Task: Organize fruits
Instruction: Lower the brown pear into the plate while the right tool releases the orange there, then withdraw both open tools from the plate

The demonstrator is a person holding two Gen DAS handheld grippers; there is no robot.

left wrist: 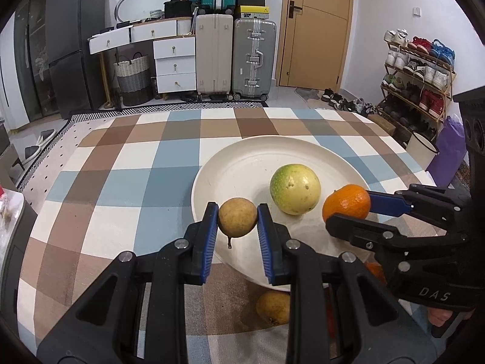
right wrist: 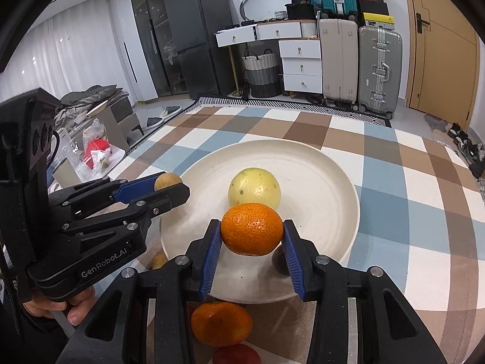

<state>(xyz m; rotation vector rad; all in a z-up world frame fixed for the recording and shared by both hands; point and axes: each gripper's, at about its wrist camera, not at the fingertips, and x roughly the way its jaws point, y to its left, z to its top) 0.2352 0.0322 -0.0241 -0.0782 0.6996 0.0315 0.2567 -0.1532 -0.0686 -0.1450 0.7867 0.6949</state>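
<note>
Black linkage arms with blue ribbed pads fill the lower part of the left wrist view: the left gripper (left wrist: 238, 217) has its jaws clamped on a small round tan-brown fruit with a short stem (left wrist: 237, 217), one pad pressing each side. This fruit hangs over the near rim of a wide, shallow cream-white plate (left wrist: 230, 163), which stands on a table under a checked cloth of blue, brown and white squares (left wrist: 127, 176). Ahead of the jaws and slightly right, a round yellow-green fruit (left wrist: 295, 189) rests on the plate floor. Right of the jaws, the right gripper (left wrist: 348, 209) enters from the side, its pads closed on a round orange mandarin (left wrist: 346, 201) — held just beside the yellow-green fruit, over the plate. Below the jaws, between the arms, a second tan fruit (left wrist: 272, 307) lies on the cloth, just off the plate.

In the right wrist view the right gripper's jaws grip the mandarin at both sides. Directly beyond it sits the yellow-green fruit. Just behind the right pad a small dark round fruit (right wrist: 279, 261) lies on the plate. Left of the jaws, the left gripper holds the tan fruit over the plate's left rim. Beneath the jaws a second orange mandarin (right wrist: 221, 323) lies on the cloth, with a red fruit (right wrist: 236, 354) nearer still — only partly visible.
</note>
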